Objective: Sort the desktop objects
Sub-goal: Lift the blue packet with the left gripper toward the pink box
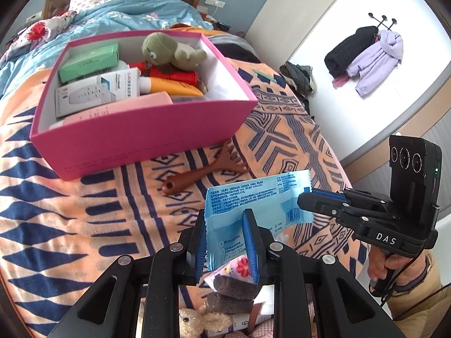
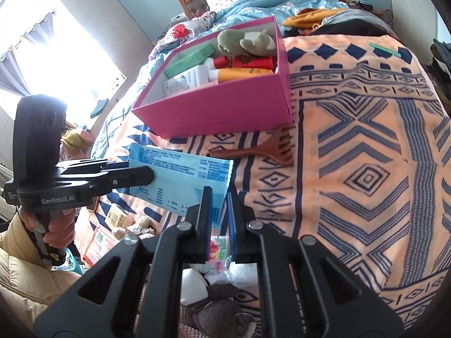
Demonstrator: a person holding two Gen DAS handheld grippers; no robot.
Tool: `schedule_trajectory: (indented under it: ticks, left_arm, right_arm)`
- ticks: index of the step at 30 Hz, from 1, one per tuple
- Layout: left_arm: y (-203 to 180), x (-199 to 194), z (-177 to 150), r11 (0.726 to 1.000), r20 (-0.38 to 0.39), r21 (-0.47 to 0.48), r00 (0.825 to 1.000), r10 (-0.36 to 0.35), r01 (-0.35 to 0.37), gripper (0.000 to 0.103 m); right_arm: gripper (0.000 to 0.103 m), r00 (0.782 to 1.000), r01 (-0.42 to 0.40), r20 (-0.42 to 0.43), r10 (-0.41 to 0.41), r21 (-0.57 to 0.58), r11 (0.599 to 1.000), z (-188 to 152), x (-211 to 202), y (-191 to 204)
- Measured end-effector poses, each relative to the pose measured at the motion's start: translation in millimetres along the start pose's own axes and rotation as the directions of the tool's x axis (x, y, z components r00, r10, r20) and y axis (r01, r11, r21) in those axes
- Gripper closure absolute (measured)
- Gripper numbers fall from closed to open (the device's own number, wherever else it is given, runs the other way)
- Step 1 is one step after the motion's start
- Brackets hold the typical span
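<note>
A light blue packet (image 1: 253, 200) hangs in the air above the patterned blanket, held at both ends. My left gripper (image 1: 225, 242) is shut on its left end. My right gripper (image 2: 220, 219) is shut on its right end; it shows in the left wrist view (image 1: 307, 200) at the packet's right edge. The left gripper shows in the right wrist view (image 2: 146, 173) on the packet (image 2: 183, 174). A pink box (image 1: 146, 138) beyond holds cartons, tubes and a green plush toy (image 1: 169, 49). A brown comb (image 1: 205, 170) lies in front of the box.
The orange and blue blanket (image 2: 366, 140) covers the bed. Below the grippers lies a pile of small items: a plush bear (image 1: 191, 321), grey knitted fabric (image 1: 234, 290), small cartons (image 2: 115, 217). Pillows and a blue quilt (image 1: 126, 17) lie behind the box. Coats (image 1: 366, 56) hang on the wall.
</note>
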State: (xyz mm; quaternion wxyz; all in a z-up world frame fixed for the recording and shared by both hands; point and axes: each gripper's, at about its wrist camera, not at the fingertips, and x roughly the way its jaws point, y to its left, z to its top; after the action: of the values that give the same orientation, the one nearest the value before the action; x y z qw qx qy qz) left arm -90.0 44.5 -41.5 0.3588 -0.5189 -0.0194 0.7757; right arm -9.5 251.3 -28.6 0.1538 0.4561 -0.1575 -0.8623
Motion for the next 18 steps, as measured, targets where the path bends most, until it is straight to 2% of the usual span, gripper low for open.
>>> schedule_trajectory:
  ticks: [18]
  left_arm:
    - [4.0, -22.0, 19.8, 0.999, 0.081, 0.004, 0.996, 0.036, -0.037, 0.079]
  right_arm:
    - [0.092, 0.998, -0.019, 0.058, 0.023, -0.065, 0.998, 33.8, -7.9, 16.4]
